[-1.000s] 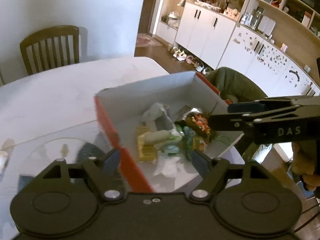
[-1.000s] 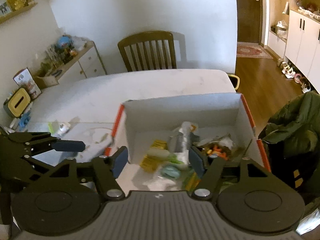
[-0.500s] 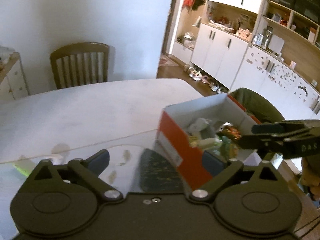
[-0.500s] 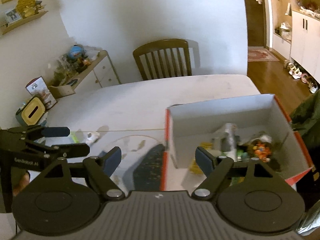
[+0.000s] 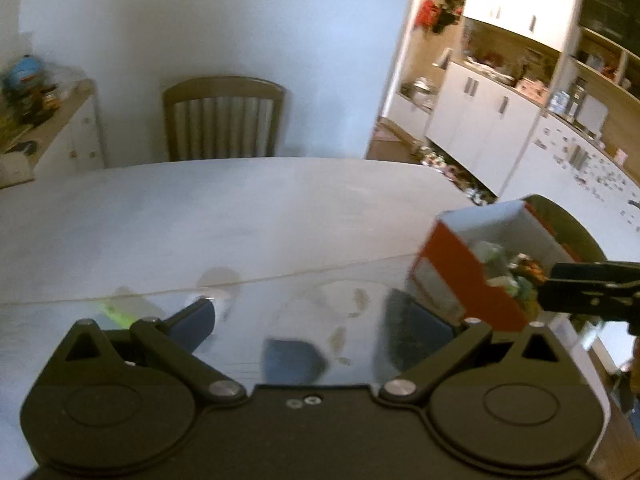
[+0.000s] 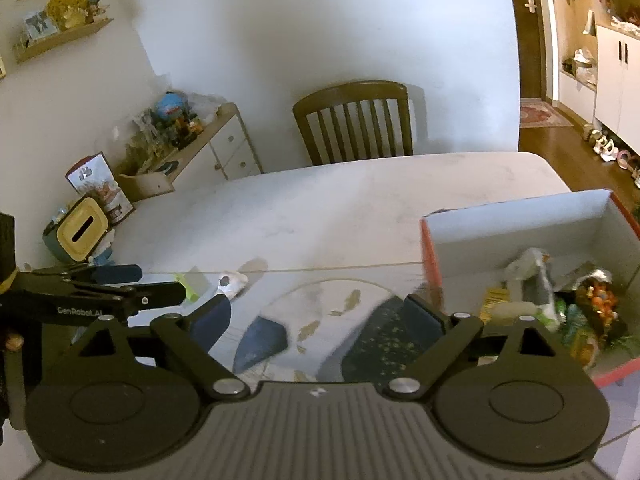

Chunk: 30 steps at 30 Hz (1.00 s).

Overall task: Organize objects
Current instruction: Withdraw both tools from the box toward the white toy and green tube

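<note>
An orange cardboard box (image 6: 520, 224) with white inner walls stands at the table's right end, also in the left wrist view (image 5: 452, 268). Inside lie several snack packets, among them a silver one (image 6: 536, 272) and an orange one (image 6: 600, 292). A small white item (image 6: 232, 282) and a green strip (image 6: 188, 288) lie on the table to the left. My right gripper (image 6: 320, 316) is open and empty over a leaf-patterned placemat (image 6: 332, 308). My left gripper (image 5: 312, 316) is open and empty too, close to the white item (image 5: 224, 300); the view is blurred.
A wooden chair (image 6: 356, 120) stands behind the table's far edge. A tissue box with a yellow lid (image 6: 80, 232) and a carton sit at the far left, beside a cluttered sideboard (image 6: 208, 148). A dark green jacket (image 5: 568, 220) hangs behind the box.
Both grippers have swung left, away from the box, which now sits at the right of each view. The white item and green strip have come into view. Both grippers stay open.
</note>
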Available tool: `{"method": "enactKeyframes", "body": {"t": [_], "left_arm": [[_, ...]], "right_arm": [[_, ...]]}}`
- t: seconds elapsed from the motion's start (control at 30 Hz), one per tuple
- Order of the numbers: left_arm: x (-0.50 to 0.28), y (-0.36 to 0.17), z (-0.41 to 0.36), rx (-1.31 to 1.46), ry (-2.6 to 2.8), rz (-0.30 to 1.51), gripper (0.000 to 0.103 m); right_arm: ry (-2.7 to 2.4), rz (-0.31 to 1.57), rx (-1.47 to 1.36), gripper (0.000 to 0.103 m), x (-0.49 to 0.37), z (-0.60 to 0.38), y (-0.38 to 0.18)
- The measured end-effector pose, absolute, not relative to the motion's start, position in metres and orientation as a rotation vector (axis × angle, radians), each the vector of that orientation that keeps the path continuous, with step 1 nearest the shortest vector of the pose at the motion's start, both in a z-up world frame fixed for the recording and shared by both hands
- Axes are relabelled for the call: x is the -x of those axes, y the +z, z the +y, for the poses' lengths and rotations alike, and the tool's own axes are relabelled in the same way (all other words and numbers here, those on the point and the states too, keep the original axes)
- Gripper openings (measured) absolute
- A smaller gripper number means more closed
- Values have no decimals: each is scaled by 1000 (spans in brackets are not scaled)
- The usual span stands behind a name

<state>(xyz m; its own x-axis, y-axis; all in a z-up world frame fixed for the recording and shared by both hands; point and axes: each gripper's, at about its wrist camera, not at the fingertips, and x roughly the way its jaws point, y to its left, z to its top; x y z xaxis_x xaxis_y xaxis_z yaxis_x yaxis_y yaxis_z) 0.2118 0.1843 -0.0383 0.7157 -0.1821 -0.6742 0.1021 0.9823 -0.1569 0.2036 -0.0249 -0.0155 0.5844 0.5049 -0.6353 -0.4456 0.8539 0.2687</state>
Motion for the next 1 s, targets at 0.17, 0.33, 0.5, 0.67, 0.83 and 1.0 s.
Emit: {"method": "enactKeyframes", "body": {"t": [0.17,0.33,0.5,0.67,0.83,1.0], "left_arm": [[-217,-55,221,129,-18,726,103],[-223,-76,255,185,68,754,103],[-231,-96,279,191,145,771,103],[-246,-110,292,237,157,794,103],[-259,-126,303,260,184,813,103],[-273,-142,315,273,184,848,103]], "right_arm": [[534,814,-58,94,-216,12,-26],[551,822,-15,94,-227,52,-35],[573,808,65,94,-238,95,-46],[586,825,78,94,-259,126,-64],[612,835,135,94,-274,158,-86],[648,882,184,94,-289,182,-114]]}}
